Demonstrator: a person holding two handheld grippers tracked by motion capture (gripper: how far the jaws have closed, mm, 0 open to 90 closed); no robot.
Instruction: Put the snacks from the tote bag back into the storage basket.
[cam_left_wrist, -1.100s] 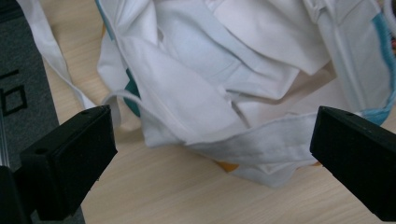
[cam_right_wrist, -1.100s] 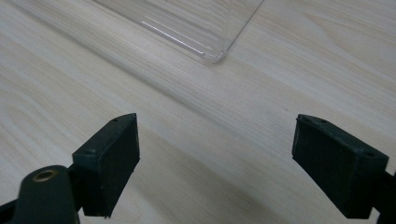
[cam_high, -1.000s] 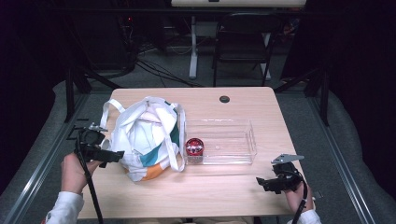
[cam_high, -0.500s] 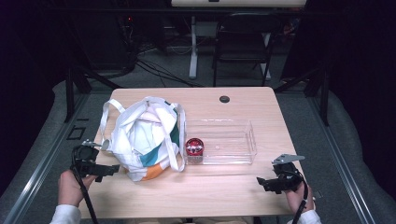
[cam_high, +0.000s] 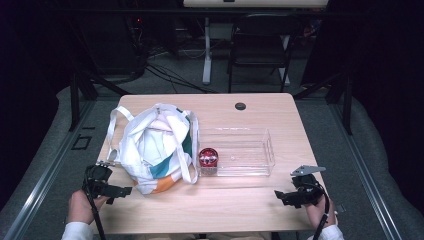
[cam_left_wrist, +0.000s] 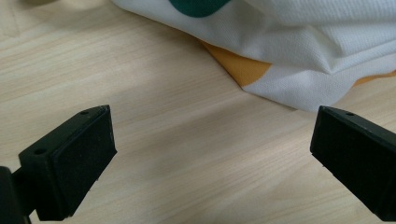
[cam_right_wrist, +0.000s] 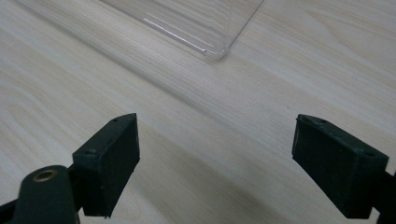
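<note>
A white cloth bag (cam_high: 155, 147) with green and orange patches lies slumped on the left half of the wooden table (cam_high: 240, 205). Beside it to the right stands a clear plastic tray (cam_high: 245, 152) holding a small red round object (cam_high: 208, 157) at its left end. My left gripper (cam_high: 120, 191) rests open near the table's front left, its jaws pointing at the bag's near edge (cam_left_wrist: 289, 88), apart from it. My right gripper (cam_high: 279, 195) is open at the front right, empty, with the tray's corner (cam_right_wrist: 210, 46) just ahead.
A small black disc (cam_high: 240, 106) sits near the table's far edge. Bag straps (cam_high: 114, 131) trail off to the left of the bag. A dark chair (cam_high: 260, 50) and a white stand (cam_high: 206, 55) are beyond the table on the floor.
My left gripper has drawn back from the bag's left side toward the front left corner of the table. The right gripper has stayed put.
</note>
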